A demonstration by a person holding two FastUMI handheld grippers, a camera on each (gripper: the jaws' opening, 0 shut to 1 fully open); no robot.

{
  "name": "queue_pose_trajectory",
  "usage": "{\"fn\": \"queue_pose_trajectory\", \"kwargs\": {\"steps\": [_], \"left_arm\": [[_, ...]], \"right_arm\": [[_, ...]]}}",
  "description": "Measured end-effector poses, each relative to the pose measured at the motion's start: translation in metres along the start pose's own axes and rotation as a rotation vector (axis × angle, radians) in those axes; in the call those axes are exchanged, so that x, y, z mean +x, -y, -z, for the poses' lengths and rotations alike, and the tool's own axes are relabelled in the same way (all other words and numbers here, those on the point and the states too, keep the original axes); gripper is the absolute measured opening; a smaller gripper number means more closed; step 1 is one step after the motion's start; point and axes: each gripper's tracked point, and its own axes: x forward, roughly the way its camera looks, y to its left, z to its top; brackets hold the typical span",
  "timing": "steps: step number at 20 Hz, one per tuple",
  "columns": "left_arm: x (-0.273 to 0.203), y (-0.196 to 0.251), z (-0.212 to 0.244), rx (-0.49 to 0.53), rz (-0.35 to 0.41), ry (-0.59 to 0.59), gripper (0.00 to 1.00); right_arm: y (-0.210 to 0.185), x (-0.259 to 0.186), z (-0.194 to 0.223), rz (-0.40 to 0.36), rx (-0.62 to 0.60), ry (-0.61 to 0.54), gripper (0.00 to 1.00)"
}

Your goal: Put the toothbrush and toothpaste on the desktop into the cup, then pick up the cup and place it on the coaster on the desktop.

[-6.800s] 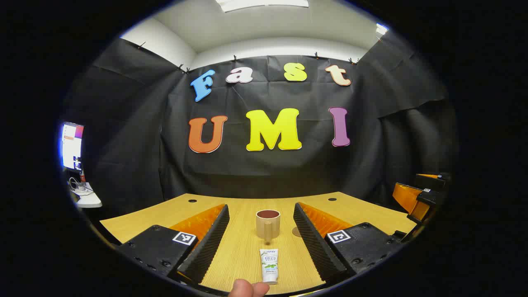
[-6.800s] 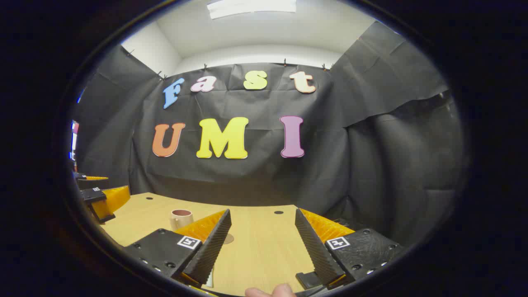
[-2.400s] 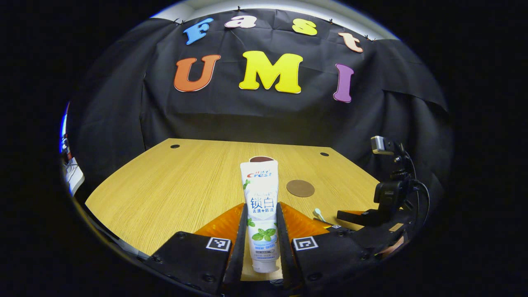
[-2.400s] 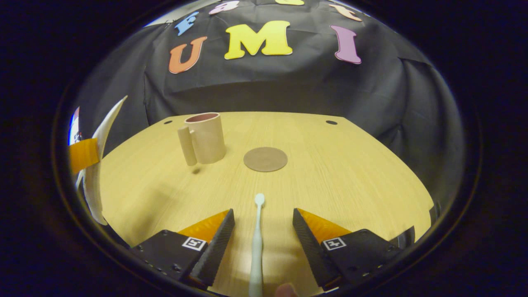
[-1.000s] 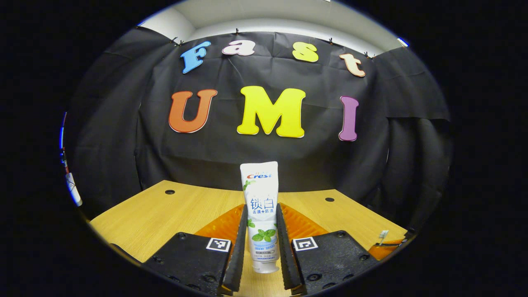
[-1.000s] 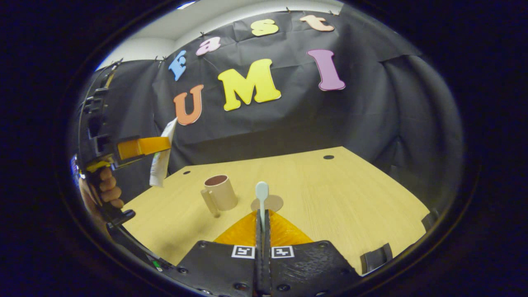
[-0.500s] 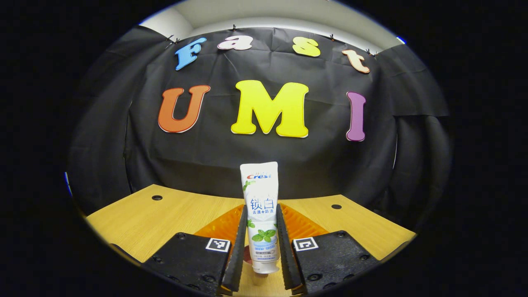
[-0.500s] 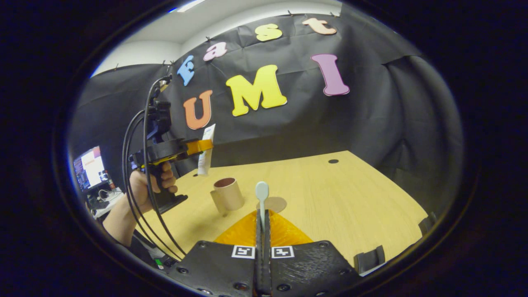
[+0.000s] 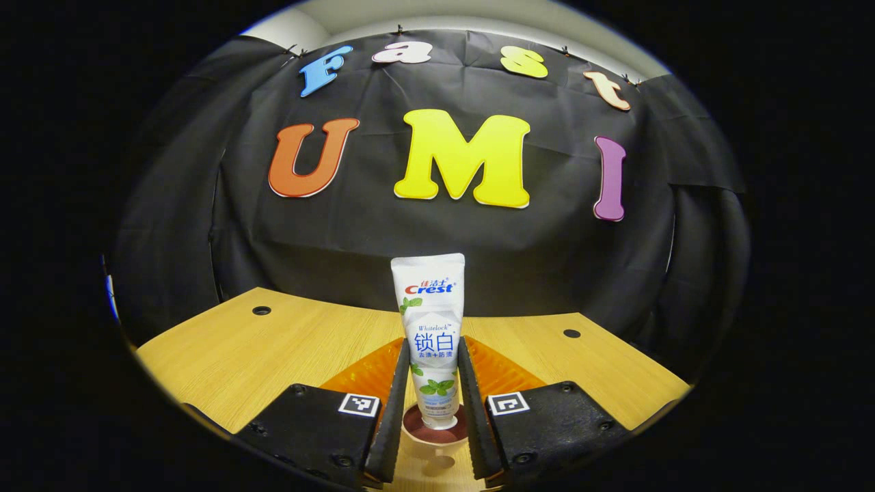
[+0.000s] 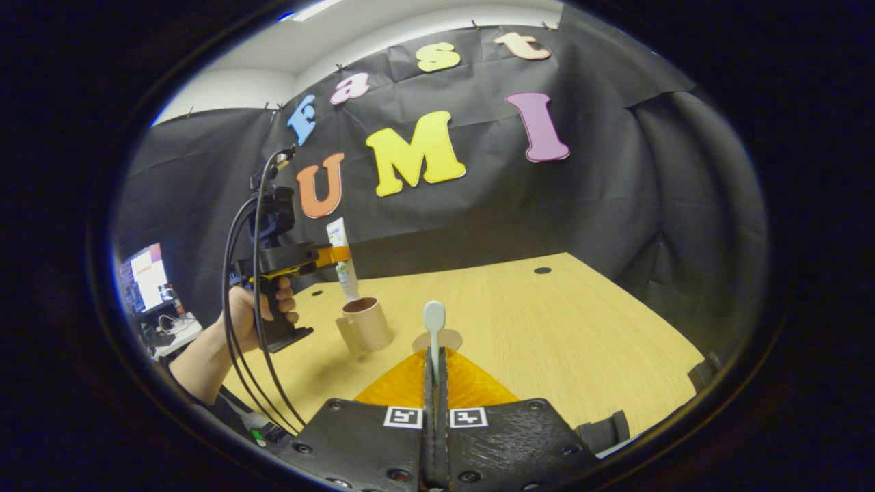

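My left gripper (image 9: pixel 432 350) is shut on the white toothpaste tube (image 9: pixel 432 314), which stands upright with its cap down. The cap sits right at the mouth of the beige cup (image 9: pixel 435 433), whose dark inside shows under it. In the right gripper view the same tube (image 10: pixel 341 260) hangs from the left gripper (image 10: pixel 333 255) over the cup (image 10: pixel 366 325). My right gripper (image 10: pixel 434 354) is shut on the pale toothbrush (image 10: pixel 433 321), head pointing away. The round brown coaster (image 10: pixel 448 339) lies on the table just right of the cup, partly behind the brush head.
A hand (image 10: pixel 263 305) holds the left gripper, with cables hanging from it. The wooden table (image 10: pixel 547 321) has small cable holes (image 10: pixel 542 270) near its far edge. A lit monitor (image 10: pixel 140 277) stands off the table at the far left.
The left gripper has come down and forward over the cup, bringing the tube's cap to the cup's mouth. The right gripper has stayed almost still with the toothbrush in it.
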Motion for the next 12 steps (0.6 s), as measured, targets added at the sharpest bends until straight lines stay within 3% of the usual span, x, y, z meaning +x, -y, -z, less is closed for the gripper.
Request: {"fn": "queue_pose_trajectory", "kwargs": {"steps": [12], "left_arm": [[0.004, -0.003, 0.008, -0.007, -0.011, -0.03, 0.46]], "right_arm": [[-0.004, 0.004, 0.006, -0.004, -0.016, -0.019, 0.0]]}}
